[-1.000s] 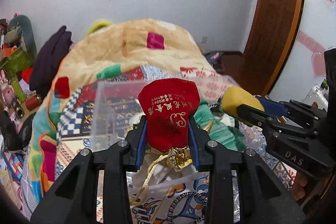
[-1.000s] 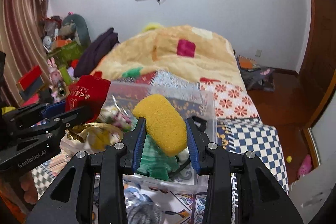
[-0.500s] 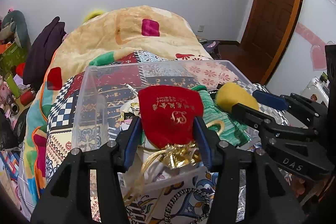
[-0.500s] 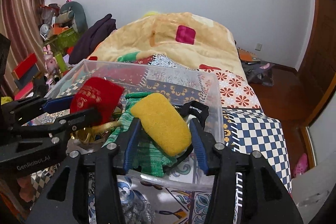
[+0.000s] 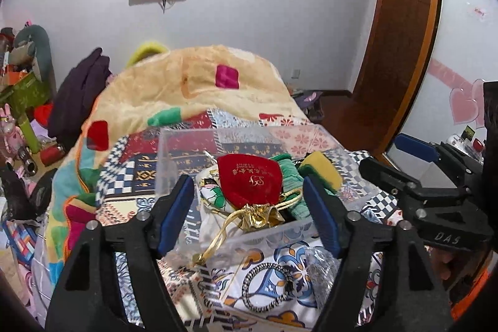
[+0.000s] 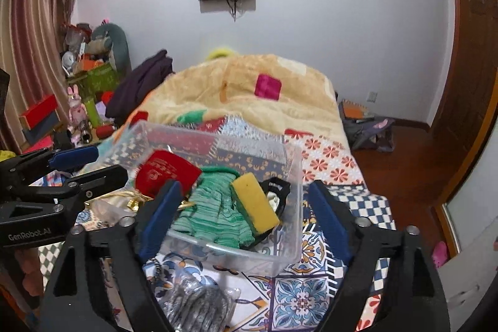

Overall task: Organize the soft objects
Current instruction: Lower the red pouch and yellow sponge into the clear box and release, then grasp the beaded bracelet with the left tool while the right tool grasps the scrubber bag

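Note:
A clear plastic bin (image 5: 174, 151) (image 6: 292, 176) stands on the patterned bed cover. In it lie a red drawstring pouch (image 5: 250, 181) (image 6: 168, 176) with a gold cord, a green knitted cloth (image 6: 214, 213) (image 5: 289, 176) and a yellow sponge (image 6: 255, 203) (image 5: 320, 168). My left gripper (image 5: 249, 213) is open and empty, its jaws spread wide just before the bin's near wall. My right gripper (image 6: 242, 220) is open and empty over the bin's near edge. Each gripper also shows at the side of the other's view.
A grey knitted item in a clear bag (image 6: 196, 304) lies in front of the bin. A beige quilt (image 5: 193, 89) covers the bed behind. Toys and boxes (image 6: 90, 77) crowd the left side. A wooden door (image 5: 401, 21) stands on the right.
Both grippers opened and let go: the red pouch and the yellow sponge dropped into the bin. Both grippers then pulled back and up a little.

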`<action>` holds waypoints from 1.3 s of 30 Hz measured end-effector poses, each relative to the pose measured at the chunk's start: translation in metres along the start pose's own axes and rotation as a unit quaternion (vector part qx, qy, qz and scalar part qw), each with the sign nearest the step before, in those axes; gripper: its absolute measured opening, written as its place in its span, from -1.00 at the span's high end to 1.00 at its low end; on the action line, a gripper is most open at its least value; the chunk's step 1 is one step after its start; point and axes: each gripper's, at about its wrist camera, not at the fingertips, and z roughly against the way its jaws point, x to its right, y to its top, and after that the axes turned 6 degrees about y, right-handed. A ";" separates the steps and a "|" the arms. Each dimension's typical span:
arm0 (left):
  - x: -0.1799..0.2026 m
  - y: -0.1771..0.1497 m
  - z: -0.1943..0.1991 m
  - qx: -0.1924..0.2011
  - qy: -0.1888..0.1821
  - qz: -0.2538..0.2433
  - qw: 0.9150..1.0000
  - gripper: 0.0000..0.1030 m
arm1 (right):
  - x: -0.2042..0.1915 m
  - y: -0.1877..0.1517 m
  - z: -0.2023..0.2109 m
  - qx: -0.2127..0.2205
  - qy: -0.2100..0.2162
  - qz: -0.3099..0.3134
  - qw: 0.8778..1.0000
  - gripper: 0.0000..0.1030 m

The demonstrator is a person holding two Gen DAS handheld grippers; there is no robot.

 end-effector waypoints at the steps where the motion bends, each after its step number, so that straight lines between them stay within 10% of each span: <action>1: 0.000 -0.002 0.007 0.005 0.001 -0.001 1.000 -0.48 | -0.001 0.000 0.004 0.003 0.002 0.000 1.000 -0.62; 7: -0.005 -0.016 0.034 0.018 0.006 0.004 1.000 -0.84 | -0.006 -0.005 0.026 0.012 0.016 -0.004 1.000 -0.84; 15: -0.012 -0.054 0.014 -0.048 0.024 -0.007 0.999 -0.84 | -0.017 -0.043 0.021 -0.035 0.032 -0.001 0.999 -0.93; 24: -0.008 -0.084 -0.024 -0.124 0.015 -0.029 0.992 -0.18 | -0.019 -0.082 -0.021 -0.124 0.067 -0.015 0.990 -0.91; 39: -0.001 -0.093 -0.049 -0.163 0.007 -0.048 0.985 0.89 | -0.023 -0.101 -0.032 -0.173 0.105 -0.025 0.979 0.30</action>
